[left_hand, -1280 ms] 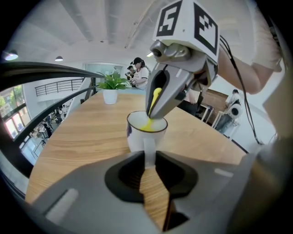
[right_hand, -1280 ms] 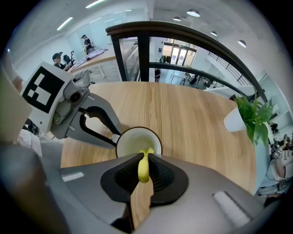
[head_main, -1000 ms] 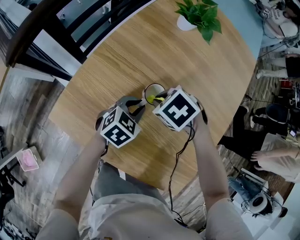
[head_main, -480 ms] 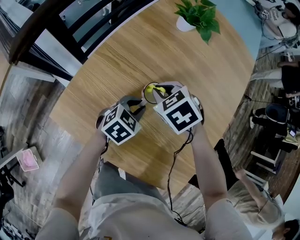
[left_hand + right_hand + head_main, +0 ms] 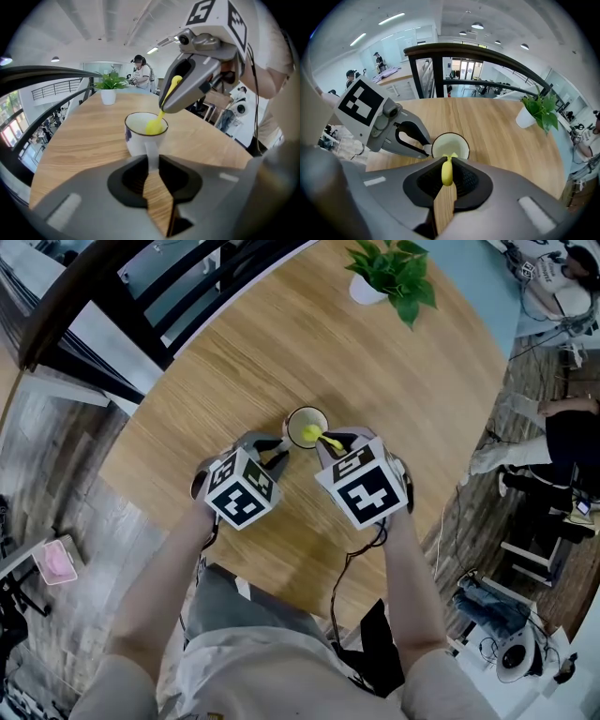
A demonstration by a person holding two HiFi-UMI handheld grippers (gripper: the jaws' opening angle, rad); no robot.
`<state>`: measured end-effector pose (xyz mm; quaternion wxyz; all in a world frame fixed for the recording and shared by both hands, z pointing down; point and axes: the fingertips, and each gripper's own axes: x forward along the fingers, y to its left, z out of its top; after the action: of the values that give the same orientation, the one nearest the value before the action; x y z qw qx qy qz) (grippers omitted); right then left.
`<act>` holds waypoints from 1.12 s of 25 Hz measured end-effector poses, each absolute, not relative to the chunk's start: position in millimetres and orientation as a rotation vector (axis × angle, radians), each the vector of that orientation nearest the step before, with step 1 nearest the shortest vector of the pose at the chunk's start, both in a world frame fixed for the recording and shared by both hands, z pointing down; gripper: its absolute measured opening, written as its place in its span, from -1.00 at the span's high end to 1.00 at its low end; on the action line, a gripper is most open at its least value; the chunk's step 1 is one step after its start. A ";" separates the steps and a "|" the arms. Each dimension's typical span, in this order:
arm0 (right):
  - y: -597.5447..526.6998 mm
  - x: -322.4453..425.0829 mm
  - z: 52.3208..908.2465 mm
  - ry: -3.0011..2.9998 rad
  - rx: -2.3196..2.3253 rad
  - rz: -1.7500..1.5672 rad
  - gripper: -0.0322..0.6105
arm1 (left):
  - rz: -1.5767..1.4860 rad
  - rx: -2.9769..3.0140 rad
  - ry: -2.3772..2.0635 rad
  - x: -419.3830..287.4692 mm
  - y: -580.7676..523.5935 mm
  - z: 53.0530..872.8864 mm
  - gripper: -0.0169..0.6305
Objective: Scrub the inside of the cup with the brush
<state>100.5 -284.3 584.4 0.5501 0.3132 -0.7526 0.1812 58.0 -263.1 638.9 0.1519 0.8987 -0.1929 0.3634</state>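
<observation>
- One white ceramic cup [image 5: 298, 418], dark-rimmed, upright on round wooden table [image 5: 375, 362]
- One left gripper [image 5: 151, 161], jaws narrowed onto the cup's handle, gripping it
- One right gripper [image 5: 447, 164], jaws pinched on stem of yellow plastic brush [image 5: 154, 125], held steeply, its head inside the cup's mouth

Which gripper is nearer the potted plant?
Right. The right gripper, holding the brush, is right of the cup, toward the plant; the left gripper, on the cup's handle, is farther off.
</observation>
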 end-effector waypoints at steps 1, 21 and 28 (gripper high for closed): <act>-281.1 97.2 585.8 -1.794 0.732 0.450 0.80 | 1.050 2.582 -0.551 58.6 -263.0 638.5 0.74; -313.2 87.8 551.7 -1.950 0.914 0.417 0.80 | 1.038 2.589 -0.508 60.2 -247.8 639.4 0.76; -280.9 114.4 557.7 -1.829 0.894 0.433 0.80 | 1.021 2.583 -0.507 60.1 -246.4 637.9 0.75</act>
<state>114.4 -280.9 557.7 0.5059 0.3704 -0.7580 0.1796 60.1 -246.4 637.9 0.1585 0.9034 -0.1773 0.3570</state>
